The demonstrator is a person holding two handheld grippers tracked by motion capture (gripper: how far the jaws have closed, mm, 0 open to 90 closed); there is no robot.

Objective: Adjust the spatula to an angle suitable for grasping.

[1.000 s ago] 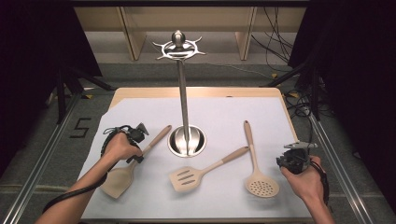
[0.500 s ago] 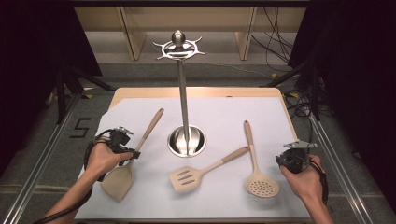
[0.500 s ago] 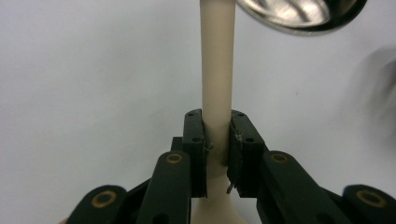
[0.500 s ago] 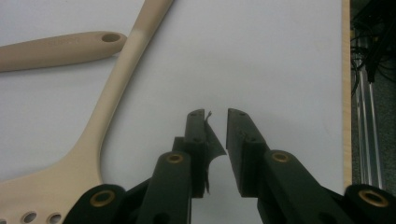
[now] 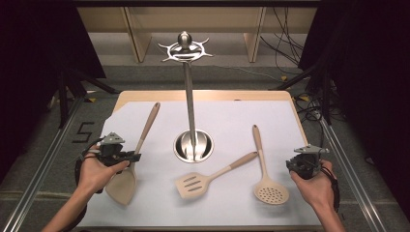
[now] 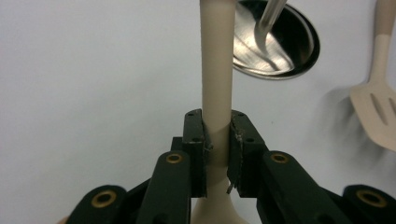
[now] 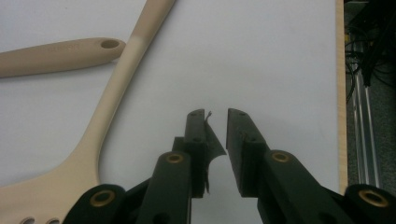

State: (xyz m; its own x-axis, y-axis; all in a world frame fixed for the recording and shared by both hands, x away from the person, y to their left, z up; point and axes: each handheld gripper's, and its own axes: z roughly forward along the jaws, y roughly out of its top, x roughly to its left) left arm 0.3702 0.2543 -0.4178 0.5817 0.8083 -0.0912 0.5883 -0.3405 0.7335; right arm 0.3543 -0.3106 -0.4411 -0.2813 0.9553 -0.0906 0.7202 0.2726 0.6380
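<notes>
On a white sheet (image 5: 227, 121) over the wooden table (image 5: 203, 94) stood a steel utensil stand (image 5: 189, 96), its round base between the utensils. The left gripper (image 5: 126, 157), held in the left hand (image 5: 94, 174), appeared closed on the neck of a beige spatula (image 5: 133, 159), whose handle pointed away from the person. A slotted turner (image 5: 210, 175) and a perforated skimmer (image 5: 265, 169) lay right of the base. The right gripper (image 5: 303, 164) hovered just beside the skimmer, apart from it.
</notes>
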